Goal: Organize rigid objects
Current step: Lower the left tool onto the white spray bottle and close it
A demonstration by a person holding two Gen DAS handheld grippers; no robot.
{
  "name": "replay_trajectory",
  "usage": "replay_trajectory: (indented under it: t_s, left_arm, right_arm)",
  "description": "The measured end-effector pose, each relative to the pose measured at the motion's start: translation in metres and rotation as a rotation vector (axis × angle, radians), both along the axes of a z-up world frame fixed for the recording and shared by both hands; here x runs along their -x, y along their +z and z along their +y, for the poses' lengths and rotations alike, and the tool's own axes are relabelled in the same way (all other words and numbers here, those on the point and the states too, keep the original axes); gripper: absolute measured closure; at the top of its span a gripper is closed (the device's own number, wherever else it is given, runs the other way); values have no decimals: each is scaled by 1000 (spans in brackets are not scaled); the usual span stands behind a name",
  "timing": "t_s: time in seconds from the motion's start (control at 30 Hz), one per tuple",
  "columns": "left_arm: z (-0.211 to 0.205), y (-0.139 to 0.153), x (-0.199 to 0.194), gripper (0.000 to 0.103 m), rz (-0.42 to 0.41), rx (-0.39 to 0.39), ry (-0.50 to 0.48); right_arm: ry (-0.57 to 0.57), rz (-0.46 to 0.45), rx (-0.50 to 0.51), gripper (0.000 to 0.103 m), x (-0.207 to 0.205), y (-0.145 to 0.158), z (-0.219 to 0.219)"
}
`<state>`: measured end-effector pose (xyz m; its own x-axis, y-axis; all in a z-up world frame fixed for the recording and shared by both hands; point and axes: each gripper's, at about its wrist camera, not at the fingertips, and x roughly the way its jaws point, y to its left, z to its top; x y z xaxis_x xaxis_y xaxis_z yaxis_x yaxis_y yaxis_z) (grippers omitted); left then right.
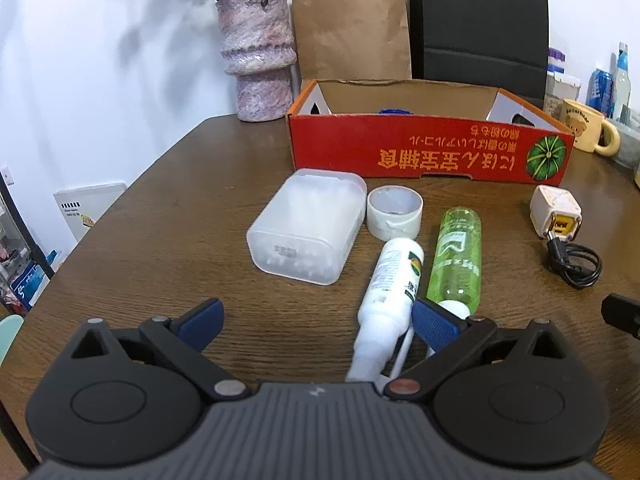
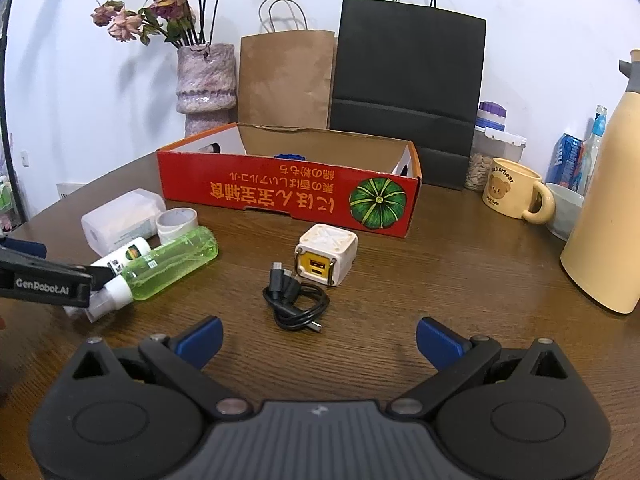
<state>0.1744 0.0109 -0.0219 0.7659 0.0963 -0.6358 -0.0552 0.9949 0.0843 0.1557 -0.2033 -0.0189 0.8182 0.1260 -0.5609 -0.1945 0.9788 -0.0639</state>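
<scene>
A red cardboard box [image 1: 424,152] [image 2: 280,196] stands open at the back of the brown table, something blue inside. In front of it lie a frosted plastic container [image 1: 306,226] [image 2: 120,218], a tape roll [image 1: 394,212] [image 2: 176,222], a white spray bottle [image 1: 390,284] [image 2: 120,260], a green bottle [image 1: 456,256] [image 2: 172,264], a white cube charger [image 1: 556,212] [image 2: 326,254] and a coiled black cable [image 1: 574,260] [image 2: 294,304]. My left gripper [image 1: 316,322] is open, the white bottle's pump end between its fingers. My right gripper [image 2: 320,338] is open just short of the cable.
A pink vase [image 1: 258,56] [image 2: 206,84] with dried flowers, a brown paper bag [image 2: 286,76] and a black bag [image 2: 408,88] stand behind the box. A cream mug [image 2: 514,194], a bowl, jars, cans and a tall cream jug [image 2: 608,208] crowd the right side.
</scene>
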Motion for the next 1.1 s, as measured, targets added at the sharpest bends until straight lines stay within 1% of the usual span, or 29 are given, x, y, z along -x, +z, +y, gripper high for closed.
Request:
replay_trajectory:
  t_s: [0.13, 0.23, 0.27, 0.3, 0.33, 0.37, 0.4, 0.43, 0.47, 0.5, 0.6, 0.7, 0.93, 1.1]
  left_arm:
    - [-2, -3, -2, 2, 6, 3, -5]
    - [-6, -4, -4, 8, -2, 4, -14]
    - [-7, -5, -5, 11, -4, 2, -19]
    - [-9, -5, -6, 17, -4, 1, -27]
    - [-11, -5, -6, 20, -9, 3, -33]
    - [-12, -5, -7, 26, -11, 6, -39]
    - [-14, -5, -7, 34, -10, 12, -48]
    - [-15, -6, -8, 38, -5, 19, -59]
    - [-16, -6, -8, 45, -9, 26, -65]
    - [-17, -6, -8, 55, -12, 34, -76]
    - [-18, -6, -6, 70, -19, 56, -104]
    - [-19, -6, -4, 70, -26, 46, -104]
    - [-14, -5, -3, 70, -25, 71, -96]
    - [-12, -1, 2, 71, -48, 71, -92]
  right_arm:
    - [-5, -1, -3, 0, 0, 0, 0]
    - [-17, -6, -5, 0, 0, -1, -1]
    - [-21, -7, -7, 0, 0, -1, -2]
    - [-24, -7, -8, 0, 0, -1, -2]
    - [-27, -8, -10, 0, 0, -2, -2]
    - [-30, -8, -10, 0, 0, -2, -1]
    - [-32, -7, -10, 0, 0, -2, -1]
    - [-33, -6, -10, 0, 0, -3, -1]
    - [-34, -5, -9, 0, 0, -3, -1]
    - [-35, -3, -9, 0, 0, -4, -1]
    - [-37, 0, -6, 0, -1, -5, -1]
    - [-41, 2, -3, 0, -2, -6, 0]
    - [-43, 1, 0, 0, -2, -8, 0]
    - [-42, -5, -5, 0, -2, -8, 0]
